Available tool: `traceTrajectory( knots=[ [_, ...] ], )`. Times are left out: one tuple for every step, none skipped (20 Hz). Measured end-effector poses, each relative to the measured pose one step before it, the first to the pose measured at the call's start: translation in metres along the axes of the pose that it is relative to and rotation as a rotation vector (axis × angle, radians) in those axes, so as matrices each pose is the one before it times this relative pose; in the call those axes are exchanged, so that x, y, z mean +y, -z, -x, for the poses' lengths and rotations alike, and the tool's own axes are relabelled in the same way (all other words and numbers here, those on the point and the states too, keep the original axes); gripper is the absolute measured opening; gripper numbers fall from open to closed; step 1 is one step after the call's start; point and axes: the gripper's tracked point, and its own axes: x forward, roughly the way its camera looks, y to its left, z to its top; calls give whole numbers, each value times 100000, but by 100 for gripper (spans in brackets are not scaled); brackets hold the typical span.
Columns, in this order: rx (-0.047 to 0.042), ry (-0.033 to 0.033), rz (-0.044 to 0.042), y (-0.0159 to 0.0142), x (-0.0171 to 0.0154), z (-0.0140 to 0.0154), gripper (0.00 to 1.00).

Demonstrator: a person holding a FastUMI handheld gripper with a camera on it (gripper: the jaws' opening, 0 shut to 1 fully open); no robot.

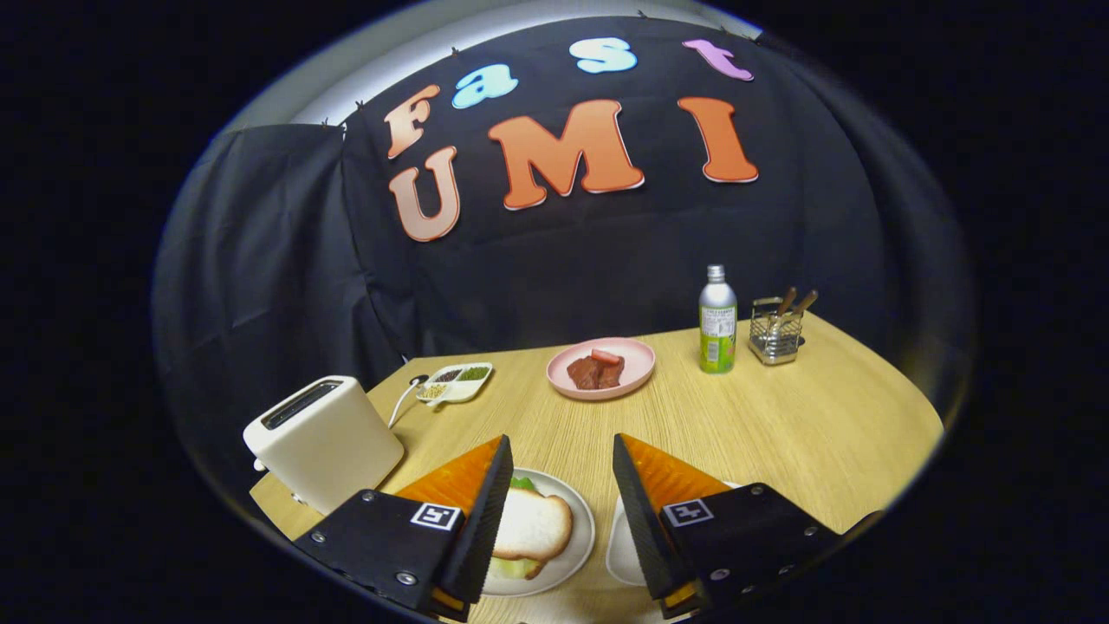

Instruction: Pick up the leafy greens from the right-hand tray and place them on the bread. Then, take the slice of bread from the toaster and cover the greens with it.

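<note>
A pale wooden tabletop (780,416) fills the booth. Toward the back wall stands a pink plate (637,368) with reddish-brown pieces of meat (593,371) on it. Near that plate, to one side, is a green-labelled bottle (717,319) with a silver top, upright, and just beside it a wire caddy (774,334) holding two brown-handled utensils. On the plate's other side lies a small white divided dish (455,382) of seeds or grains.
</note>
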Motion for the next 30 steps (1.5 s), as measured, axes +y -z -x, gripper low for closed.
traceTrajectory(
  knots=[
    [-3965, 642, 1647, -1165, -4, 410, 72],
    [-3965, 501, 1996, -1033, -33, 329, 73],
    [-3439, 908, 1716, -944, 28, 388, 76],
    [-3653, 119, 2056, -797, 147, 364, 76],
    [-3694, 388, 2264, -1012, 193, 273, 79],
    [-2997, 904, 2344, -643, -91, 175, 80],
    [-2698, 1164, 1700, -660, -83, 160, 83],
    [-2131, 1079, 922, -581, -103, 268, 83],
    [-2300, 484, 322, -746, 97, 210, 85],
    [-2083, 494, -146, -770, 23, 272, 85],
    [-2385, 205, -457, -750, 537, 60, 86],
    [-2768, 360, 168, -836, 6, 195, 86],
    [-2686, 1, 530, -772, -14, 140, 87],
    [-2286, -588, 687, -534, 272, 31, 88],
    [-1150, -1672, 743, -161, 505, 284, 88],
    [-377, -1187, 557, 46, 379, 90, 89],
    [-59, -228, 549, 82, 146, 162, 91],
    [396, -301, 540, 220, 172, 26, 92],
    [219, -379, 386, 174, 289, 37, 94],
    [29, -401, 735, 92, 177, 52, 94],
    [-255, 630, 1084, -171, -33, 104, 94],
    [-672, 953, 1059, -245, -235, 106, 95],
    [-682, 731, 670, -329, -144, -9, 95],
    [-512, 277, -377, -247, 36, 88, 95],
    [-791, -975, -225, -383, 339, 39, 96],
    [-688, -181, -338, -323, 52, -35, 96],
    [-718, 107, -546, -213, -116, 91, 96],
    [-1016, -98, -414, -373, -2, 8, 96],
    [-930, -439, -143, -278, 99, 46, 96],
    [-933, -432, 68, -119, 111, 115, 96]
  ],
)
